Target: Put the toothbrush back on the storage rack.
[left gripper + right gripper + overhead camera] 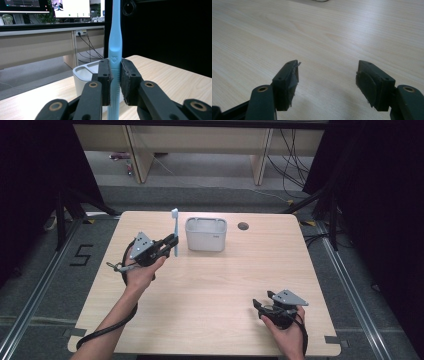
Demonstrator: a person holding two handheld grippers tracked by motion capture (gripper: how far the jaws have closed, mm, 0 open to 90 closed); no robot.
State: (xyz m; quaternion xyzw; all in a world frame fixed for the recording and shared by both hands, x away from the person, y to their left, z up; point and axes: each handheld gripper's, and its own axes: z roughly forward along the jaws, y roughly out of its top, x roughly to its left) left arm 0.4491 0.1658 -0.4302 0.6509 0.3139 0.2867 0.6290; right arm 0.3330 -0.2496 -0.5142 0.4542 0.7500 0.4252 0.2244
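The left gripper (171,241) has its jaws clenched on a light blue toothbrush (175,232), gripping it on the handle's lower half, as the left gripper view shows: both black pads press flat against the ribbed handle (115,75) from either side. The toothbrush is lifted clear of the worktop (210,290) and sits just left of the white holder (206,234), near it but not touching, and not yet over its opening.

Judging from this, the pickup is done and the carry is most of the way there. What seems left is to bring the brush over the rim of the holder, lower it in and release it. Nothing is in the holder as far as the high view shows.

The toothbrush's long axis is upright, close to vertical. Its head with the bristles points up, above the level of the holder's rim, and the handle end points down toward the worktop just left of the holder. In that pose it would go into the holder handle first.

The right gripper (269,301) rests low on the worktop, well away from the holder toward the person's near right edge. Its jaws (327,85) are released and spread wide with only bare wood between them.
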